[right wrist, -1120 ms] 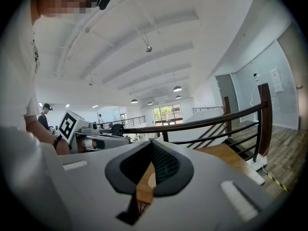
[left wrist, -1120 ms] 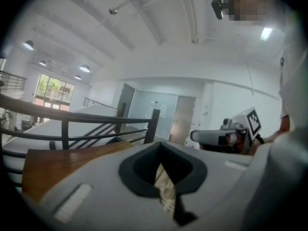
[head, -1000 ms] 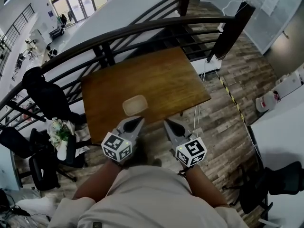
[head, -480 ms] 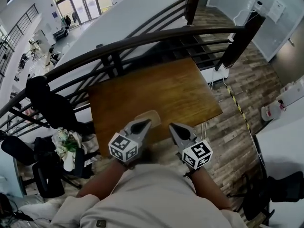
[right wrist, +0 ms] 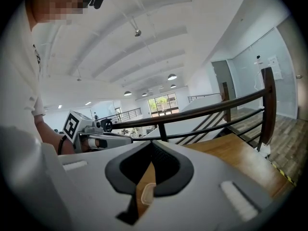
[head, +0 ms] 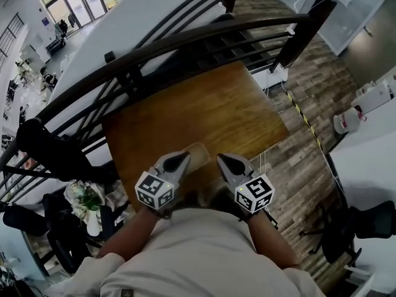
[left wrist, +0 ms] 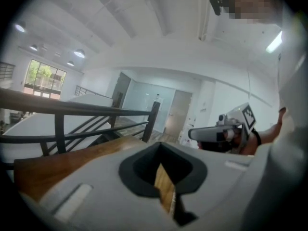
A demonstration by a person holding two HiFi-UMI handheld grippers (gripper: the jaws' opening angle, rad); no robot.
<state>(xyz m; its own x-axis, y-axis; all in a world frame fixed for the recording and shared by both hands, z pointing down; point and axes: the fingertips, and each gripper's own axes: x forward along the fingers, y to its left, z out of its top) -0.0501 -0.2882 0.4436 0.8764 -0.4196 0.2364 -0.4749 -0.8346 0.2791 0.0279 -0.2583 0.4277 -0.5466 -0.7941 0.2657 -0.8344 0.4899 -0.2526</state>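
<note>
Wooden counter (head: 204, 110): we find a pale dish (head: 198, 154) near its front edge.
Dish: just ahead, between the tips, nearer left tongs (head: 179, 159) than right tongs (head: 224, 160).
Both tongs: closed, holding nothing.

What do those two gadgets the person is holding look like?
The left claw and right claw are pale grey pointed shells with dark lining, each carrying a white cube printed with black square markers. The person wears a beige top.
</note>
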